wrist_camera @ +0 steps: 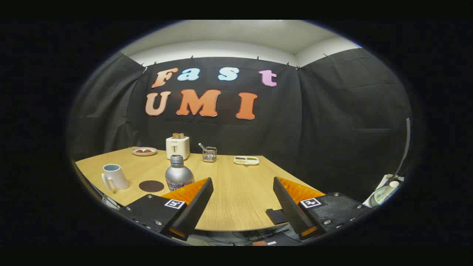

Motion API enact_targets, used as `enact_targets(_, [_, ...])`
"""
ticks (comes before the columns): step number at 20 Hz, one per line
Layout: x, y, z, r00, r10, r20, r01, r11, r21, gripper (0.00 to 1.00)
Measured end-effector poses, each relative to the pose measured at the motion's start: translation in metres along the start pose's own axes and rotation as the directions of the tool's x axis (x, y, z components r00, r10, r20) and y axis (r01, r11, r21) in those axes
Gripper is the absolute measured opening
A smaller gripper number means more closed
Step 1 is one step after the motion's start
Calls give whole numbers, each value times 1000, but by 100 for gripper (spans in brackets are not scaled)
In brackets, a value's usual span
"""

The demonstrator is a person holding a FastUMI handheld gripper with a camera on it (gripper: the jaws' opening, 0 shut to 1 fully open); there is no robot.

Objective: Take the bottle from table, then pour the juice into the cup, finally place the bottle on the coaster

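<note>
**Bottle stood untouched beyond the spread fingers**

The bottle (179, 173), silver with a grey cap, stood on the wooden table (236, 199) just beyond the left finger (194, 207). The gripper (243, 205) was wide apart, holding nothing. A dark round coaster (151, 186) lay just beside the bottle, and a white cup (115, 177) stood past it. Farther back sat a toaster (177, 147), a plate (144, 151), a wire holder (209, 154) and a divided dish (246, 160).
</note>
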State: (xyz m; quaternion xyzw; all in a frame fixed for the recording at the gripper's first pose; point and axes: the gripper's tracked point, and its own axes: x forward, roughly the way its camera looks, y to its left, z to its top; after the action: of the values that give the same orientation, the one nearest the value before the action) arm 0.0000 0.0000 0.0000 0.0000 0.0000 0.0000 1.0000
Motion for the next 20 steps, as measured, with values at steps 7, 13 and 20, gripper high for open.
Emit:
enact_targets(7, [-7, -12, -6, 999, -37, -12, 37, 998, 55, 97])
enact_targets(13, [-2, -2, -3, 1000, -19, -11, 19, 999, 28, 97])
enact_targets(20, [2, 10, 2, 1000, 6, 2, -6, 1000, -1, 97])
